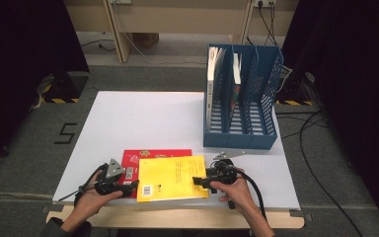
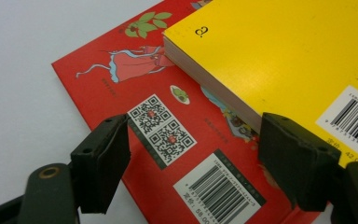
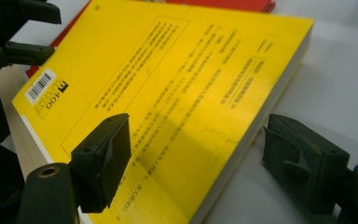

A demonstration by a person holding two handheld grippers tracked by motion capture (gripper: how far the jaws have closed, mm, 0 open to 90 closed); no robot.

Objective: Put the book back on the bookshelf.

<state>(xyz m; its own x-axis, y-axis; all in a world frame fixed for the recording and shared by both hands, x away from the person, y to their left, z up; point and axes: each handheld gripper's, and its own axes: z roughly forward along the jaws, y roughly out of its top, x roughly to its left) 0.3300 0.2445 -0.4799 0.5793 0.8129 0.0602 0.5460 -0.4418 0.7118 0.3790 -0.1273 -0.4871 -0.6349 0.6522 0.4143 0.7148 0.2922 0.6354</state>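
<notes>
I've got both grippers down at the near edge of the white table (image 1: 143, 113). The yellow book (image 1: 173, 177) lies flat there, stacked on the red book (image 1: 148, 157), cover side down with the barcode at its near left corner. The red book sticks out to the left and far side from under it.

Left gripper (image 1: 128, 187) sits at the yellow book's near left corner. In the left gripper view its jaws stand apart: one jaw over the red book (image 2: 158, 135) near the QR codes, the other over the yellow book (image 2: 279, 56) close to its edge. Nothing pinched that I can see. No contact I can confirm either.

Right gripper (image 1: 200, 180) is at the yellow book's right edge, about midway along it. In the right gripper view the yellow book (image 3: 168, 102) runs between the jaws: one jaw above the cover, the other low on the table just beside the page edge. Jaws apart, with gaps showing on both sides, so not clamped.

Blue file rack (image 1: 242, 98) stands on the far right of the table, well apart from the books, with a couple of books upright in its left slots.
</notes>
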